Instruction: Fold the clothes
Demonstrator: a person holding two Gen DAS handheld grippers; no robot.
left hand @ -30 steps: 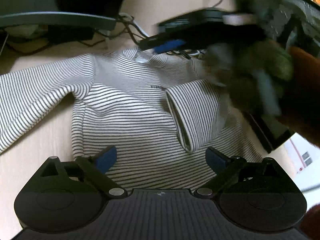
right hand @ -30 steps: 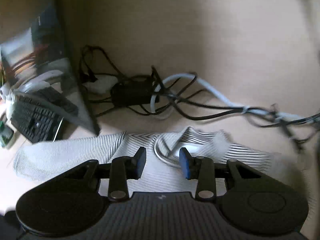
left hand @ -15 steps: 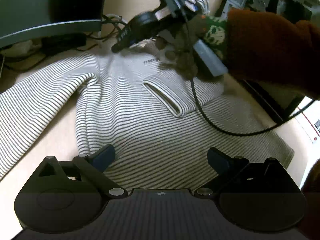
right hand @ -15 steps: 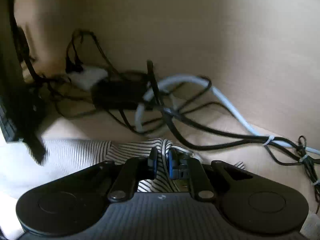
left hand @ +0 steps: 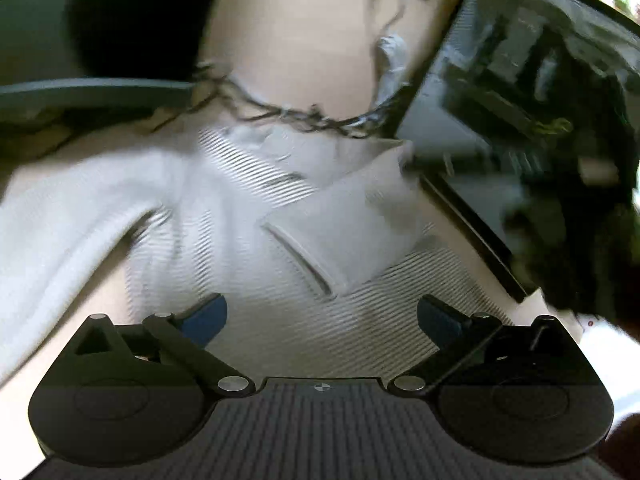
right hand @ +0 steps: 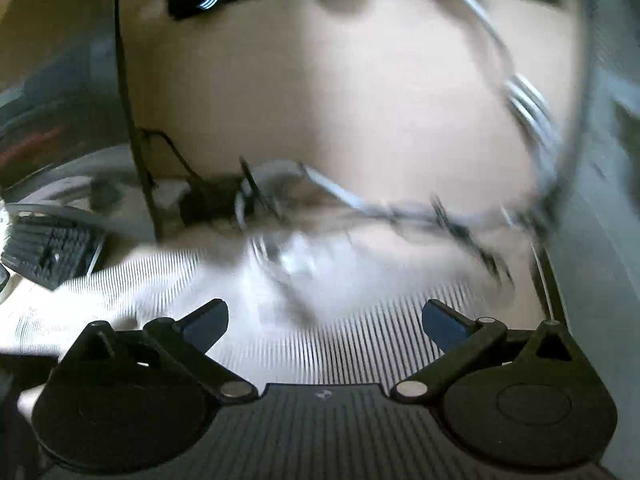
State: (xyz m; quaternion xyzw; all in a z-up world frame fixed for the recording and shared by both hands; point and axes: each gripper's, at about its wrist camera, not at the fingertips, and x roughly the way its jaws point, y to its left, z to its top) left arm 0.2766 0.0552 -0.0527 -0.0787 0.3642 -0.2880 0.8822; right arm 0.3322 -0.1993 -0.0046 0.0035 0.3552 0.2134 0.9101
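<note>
Shirt [left hand: 248,240] flat just ahead of left gripper [left hand: 322,316], wide open, empty; collar points away; right gripper [right hand: 325,322] opening, empty

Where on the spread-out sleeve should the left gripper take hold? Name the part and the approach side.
Grip the striped shirt's unfolded sleeve near its outer end, coming in from the picture's left edge of the left wrist view. It lies flat and stretched outward on the table, so its end is free cloth, while the other sleeve already lies folded across the chest. The left gripper is open above the hem.
</note>
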